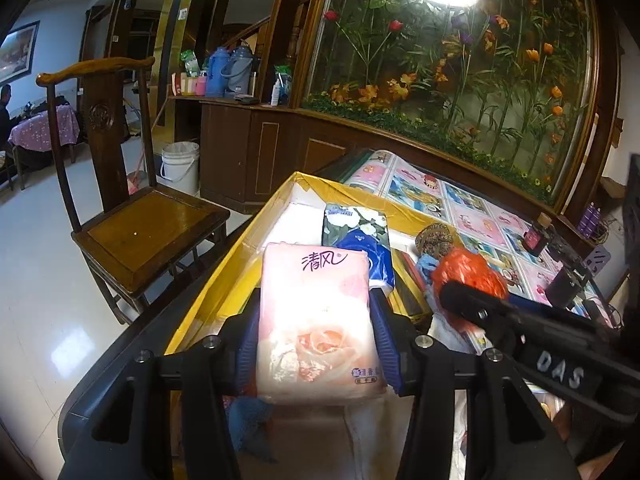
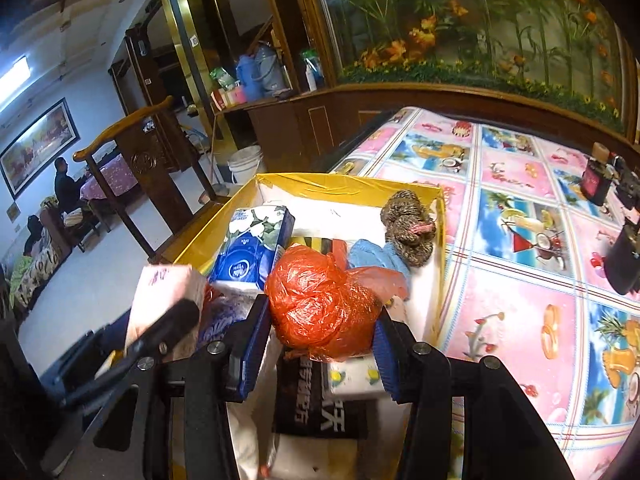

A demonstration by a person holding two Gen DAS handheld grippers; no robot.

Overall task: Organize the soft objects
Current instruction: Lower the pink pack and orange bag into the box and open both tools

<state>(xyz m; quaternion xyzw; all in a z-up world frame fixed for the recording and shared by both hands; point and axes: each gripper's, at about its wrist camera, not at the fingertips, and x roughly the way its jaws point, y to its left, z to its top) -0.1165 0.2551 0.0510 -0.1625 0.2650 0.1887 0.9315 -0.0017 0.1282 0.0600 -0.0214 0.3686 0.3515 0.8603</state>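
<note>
My left gripper [image 1: 316, 328] is shut on a pink tissue pack [image 1: 316, 316], held above the near end of a yellow-lined cardboard box [image 1: 224, 280]. My right gripper [image 2: 320, 328] is shut on a crumpled red plastic bag [image 2: 320, 300] over the same box [image 2: 344, 186]; the bag [image 1: 468, 276] and right gripper show at the right of the left wrist view. Inside the box lie a blue floral tissue pack [image 2: 256, 244], a blue cloth [image 2: 376, 256], a brown knitted ball [image 2: 408, 228] and a black printed cloth [image 2: 316, 400]. The pink pack [image 2: 164, 304] appears at the left of the right wrist view.
The box sits on a table with a pink and blue patterned cover [image 2: 520, 240]. Dark bottles [image 2: 600, 180] stand at the table's far right. A wooden chair [image 1: 132, 216] stands left of the table, with a white bucket [image 1: 180, 162] and a wooden cabinet [image 1: 260, 148] behind.
</note>
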